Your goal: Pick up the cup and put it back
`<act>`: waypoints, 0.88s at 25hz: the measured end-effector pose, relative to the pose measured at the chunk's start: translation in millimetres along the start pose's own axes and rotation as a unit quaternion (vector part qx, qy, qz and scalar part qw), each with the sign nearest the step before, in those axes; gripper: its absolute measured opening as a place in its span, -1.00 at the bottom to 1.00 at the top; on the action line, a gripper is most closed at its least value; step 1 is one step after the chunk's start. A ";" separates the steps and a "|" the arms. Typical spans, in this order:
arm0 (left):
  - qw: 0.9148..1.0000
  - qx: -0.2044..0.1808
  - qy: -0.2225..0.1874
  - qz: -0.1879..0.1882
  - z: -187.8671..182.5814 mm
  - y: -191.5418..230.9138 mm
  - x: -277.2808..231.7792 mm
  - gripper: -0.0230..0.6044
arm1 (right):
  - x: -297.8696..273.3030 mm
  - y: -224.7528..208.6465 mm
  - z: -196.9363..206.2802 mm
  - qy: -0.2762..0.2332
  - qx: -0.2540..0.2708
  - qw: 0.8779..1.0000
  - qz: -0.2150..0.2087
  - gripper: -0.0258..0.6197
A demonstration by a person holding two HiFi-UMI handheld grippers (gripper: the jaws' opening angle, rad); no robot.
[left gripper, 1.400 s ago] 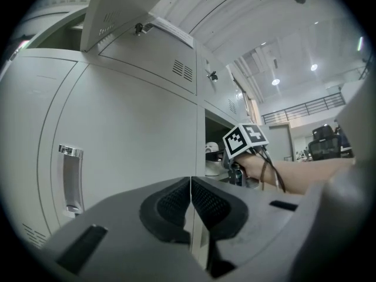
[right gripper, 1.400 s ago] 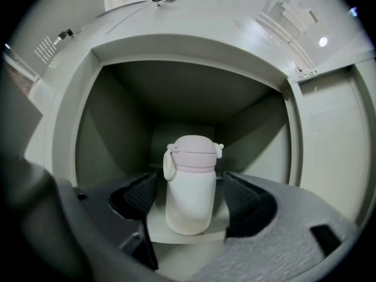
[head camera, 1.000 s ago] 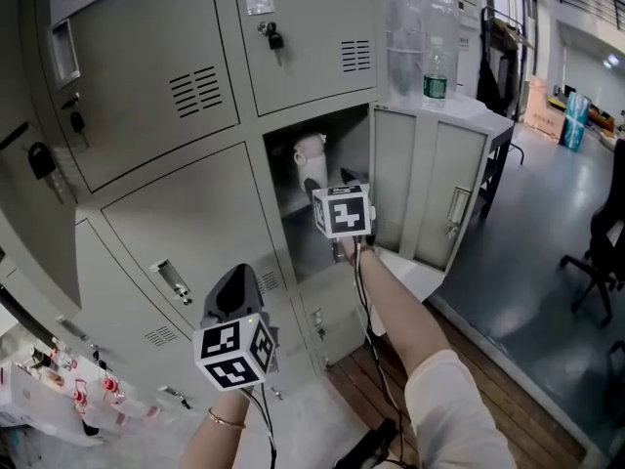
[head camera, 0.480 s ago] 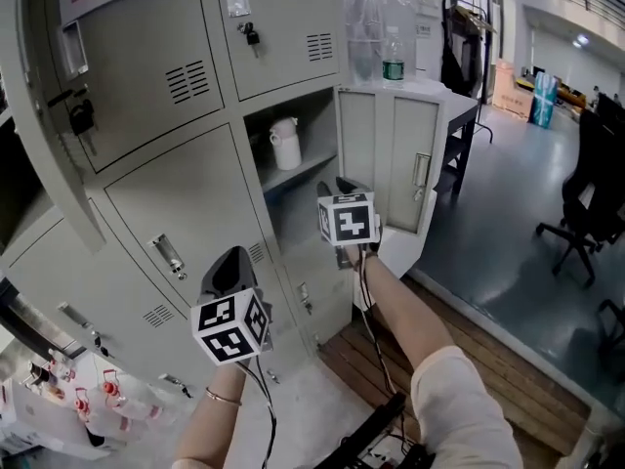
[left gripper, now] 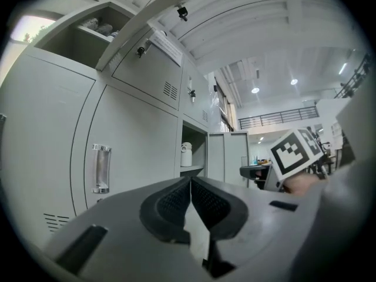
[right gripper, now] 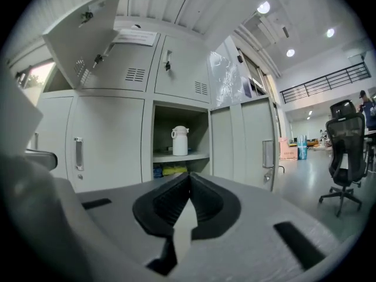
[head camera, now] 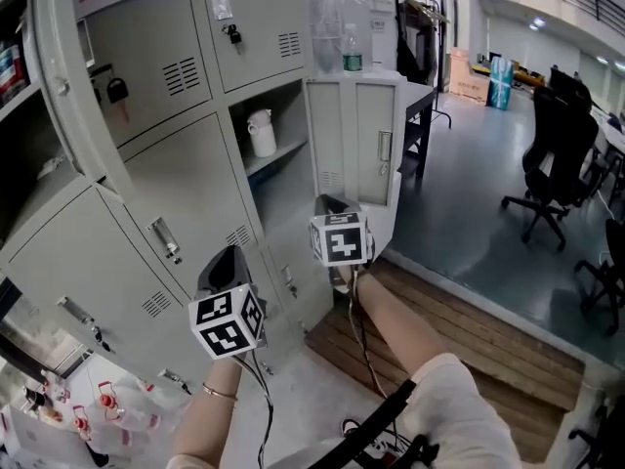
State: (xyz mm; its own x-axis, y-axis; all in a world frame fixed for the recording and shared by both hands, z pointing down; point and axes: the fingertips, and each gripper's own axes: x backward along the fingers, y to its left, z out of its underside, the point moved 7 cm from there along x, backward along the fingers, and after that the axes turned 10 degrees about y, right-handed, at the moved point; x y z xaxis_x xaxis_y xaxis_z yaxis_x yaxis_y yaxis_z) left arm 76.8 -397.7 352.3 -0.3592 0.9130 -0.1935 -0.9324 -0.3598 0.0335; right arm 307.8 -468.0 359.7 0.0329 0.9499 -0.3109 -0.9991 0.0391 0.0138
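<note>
— Far off in the open locker (right gripper: pixel 197 128), on its shelf (right gripper: pixel 176 156), is that the cup (right gripper: pixel 180 141)?

— Yes. It stands upright, white and lidded, alone on that shelf and well apart from both tools. The locker door (head camera: pixel 356 135) hangs open to its right.

— And the tools?

— The right hand-held gripper (right gripper: pixel 189 178) has just been closing its jaws, and they meet with nothing between them. The left hand-held gripper (left gripper: pixel 191 182) is likewise closed and empty, nearer and to the left in the head view.

— How do you think the cup will handle?

— I'd judge it a rigid body, hard plastic or coated metal, so it won't give under the pads. The wall looks smooth, so expect some slip. It should be light if empty, but I cannot tell whether anything is inside. It is taller than it is wide, so a nudge near the top could tip it.

— Where would you take hold?

— Around the body at mid-height, below the lid (right gripper: pixel 180 129), one jaw on either side, after opening wide first. I'd avoid the lid, since it may lift off. A small handle (right gripper: pixel 174 134) shows on the cup's left side, but it looks too slight to trust. A level approach seems best, as the compartment leaves little room above the cup.
</note>
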 end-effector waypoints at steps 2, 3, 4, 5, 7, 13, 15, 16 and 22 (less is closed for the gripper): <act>1.000 0.000 0.001 0.007 4.4 2.0 13.4 -0.89 | 20.1 6.8 7.1 -0.003 -0.005 1.000 0.010 -0.95; 1.000 0.001 0.001 0.011 6.3 3.6 20.1 -0.90 | 30.1 10.3 10.4 -0.005 -0.008 1.000 0.014 -0.95; 1.000 0.002 0.001 0.014 7.8 5.5 26.4 -0.90 | 39.6 13.7 13.2 -0.007 -0.010 1.000 0.018 -0.95; 1.000 0.003 0.000 0.017 8.6 7.5 31.9 -0.90 | 48.4 17.1 15.2 -0.008 -0.011 1.000 0.021 -0.95; 1.000 0.006 -0.002 0.022 10.4 12.5 41.1 -0.90 | 64.7 23.8 19.3 -0.009 -0.015 0.999 0.028 -0.95; 0.999 0.008 0.010 0.039 27.2 18.0 54.8 -0.90 | 104.8 42.5 49.0 -0.005 -0.027 0.999 0.042 -0.95; 0.999 0.006 0.014 0.040 34.2 16.3 56.1 -0.90 | 112.0 46.6 60.9 0.001 -0.022 0.999 0.043 -0.95; 0.999 0.005 0.016 0.040 37.3 15.1 56.1 -0.90 | 113.9 47.7 65.8 0.006 -0.016 0.999 0.042 -0.95; 0.999 0.021 0.027 0.039 40.1 6.1 47.2 -0.90 | 112.1 43.1 70.1 0.023 0.009 0.999 0.031 -0.95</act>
State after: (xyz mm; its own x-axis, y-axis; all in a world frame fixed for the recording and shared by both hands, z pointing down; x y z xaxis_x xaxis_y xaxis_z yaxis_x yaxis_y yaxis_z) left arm 52.6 -349.1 382.7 -0.4298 0.8703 -0.2403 -0.9027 -0.4205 0.0917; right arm 270.2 -338.0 392.0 -0.0302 0.9355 -0.3520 -0.9986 -0.0130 0.0511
